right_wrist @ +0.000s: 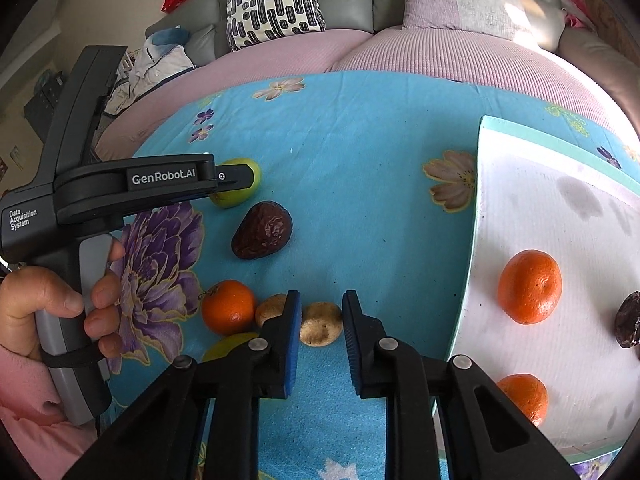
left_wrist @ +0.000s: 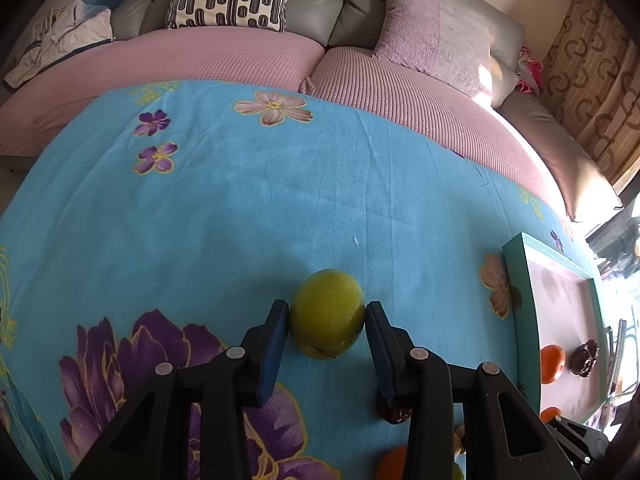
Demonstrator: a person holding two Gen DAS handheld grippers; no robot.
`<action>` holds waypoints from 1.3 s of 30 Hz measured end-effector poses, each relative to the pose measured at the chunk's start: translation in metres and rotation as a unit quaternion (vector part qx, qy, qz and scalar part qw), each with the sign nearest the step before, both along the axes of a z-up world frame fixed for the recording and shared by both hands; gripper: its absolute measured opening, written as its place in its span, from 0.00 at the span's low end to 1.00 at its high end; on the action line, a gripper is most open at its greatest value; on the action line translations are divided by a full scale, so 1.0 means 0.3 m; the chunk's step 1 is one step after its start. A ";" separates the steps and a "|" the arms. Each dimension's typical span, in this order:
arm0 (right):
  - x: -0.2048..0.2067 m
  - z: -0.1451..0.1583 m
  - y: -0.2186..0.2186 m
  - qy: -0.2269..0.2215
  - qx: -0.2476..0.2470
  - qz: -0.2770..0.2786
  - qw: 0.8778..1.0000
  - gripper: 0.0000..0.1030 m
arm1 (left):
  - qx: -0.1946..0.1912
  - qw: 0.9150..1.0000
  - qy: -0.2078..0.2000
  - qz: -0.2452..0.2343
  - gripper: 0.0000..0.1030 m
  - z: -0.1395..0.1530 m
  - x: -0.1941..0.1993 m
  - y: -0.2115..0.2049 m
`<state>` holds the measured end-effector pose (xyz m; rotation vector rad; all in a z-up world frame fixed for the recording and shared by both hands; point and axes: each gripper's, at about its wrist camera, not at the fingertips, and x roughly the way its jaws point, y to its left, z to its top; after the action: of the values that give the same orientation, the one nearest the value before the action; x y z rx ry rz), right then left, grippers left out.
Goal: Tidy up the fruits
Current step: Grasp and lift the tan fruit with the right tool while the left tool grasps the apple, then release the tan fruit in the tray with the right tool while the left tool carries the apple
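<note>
The green fruit [left_wrist: 327, 314] lies on the blue floral cloth [left_wrist: 280, 200] covering the surface, at about 6 o'clock in the left wrist view. The left tongs [left_wrist: 326, 316] bracket it, both blue pads touching its sides; whether they press firmly I cannot tell, and the fruit seems to rest on the cloth. In the right wrist view the same fruit sits at 9 o'clock, half hidden by the left tool held in a hand [right_wrist: 60, 308].

The right tongs [right_wrist: 321, 320] stand open around a tan fruit [right_wrist: 321, 323], one pad touching or nearly touching, the other apart. A second tan one [right_wrist: 270, 310], an orange [right_wrist: 228, 307] and a dark wrinkled fruit [right_wrist: 262, 230] lie close by at 7 to 9 o'clock.

The step in hand looks like picking loose fruits for the tray. Next, probably: tighten on each fruit, lift clear, and carry toward 3 o'clock.

The tray [right_wrist: 520, 200], teal-rimmed with a white floor, holds two oranges [right_wrist: 530, 286] [right_wrist: 524, 396] and one dark fruit [right_wrist: 628, 320] at its right edge; the rest is bare.
</note>
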<state>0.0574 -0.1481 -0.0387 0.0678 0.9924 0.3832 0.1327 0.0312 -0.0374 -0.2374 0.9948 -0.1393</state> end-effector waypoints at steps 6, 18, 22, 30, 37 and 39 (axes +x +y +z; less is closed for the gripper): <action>-0.005 0.023 -0.021 -0.014 -0.001 -0.012 1.000 0.20 | 0.002 1.000 -0.018 0.008 0.41 0.049 -0.042 0.019; -0.039 0.134 -0.156 -0.072 0.011 -0.077 0.994 0.20 | -0.001 0.998 -0.069 -0.010 0.41 0.179 -0.105 -0.024; -0.047 0.159 -0.229 -0.082 0.003 -0.109 0.991 0.20 | -0.004 0.996 -0.084 -0.027 0.41 0.216 -0.120 -0.063; -0.079 0.191 -0.461 -0.092 -0.012 -0.212 0.973 0.20 | -0.008 0.990 -0.095 -0.103 0.41 0.250 -0.154 -0.237; -0.122 0.213 -0.602 -0.096 -0.016 -0.270 0.958 0.20 | -0.001 0.977 -0.091 -0.190 0.41 0.246 -0.210 -0.438; -0.135 0.219 -0.621 -0.098 -0.016 -0.275 0.956 0.20 | 0.003 0.974 -0.087 -0.211 0.41 0.236 -0.227 -0.488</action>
<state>0.0168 -0.3344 0.0271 0.2658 0.7429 -0.1361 0.0644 -0.1151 0.0333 -0.0030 0.8597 -0.5369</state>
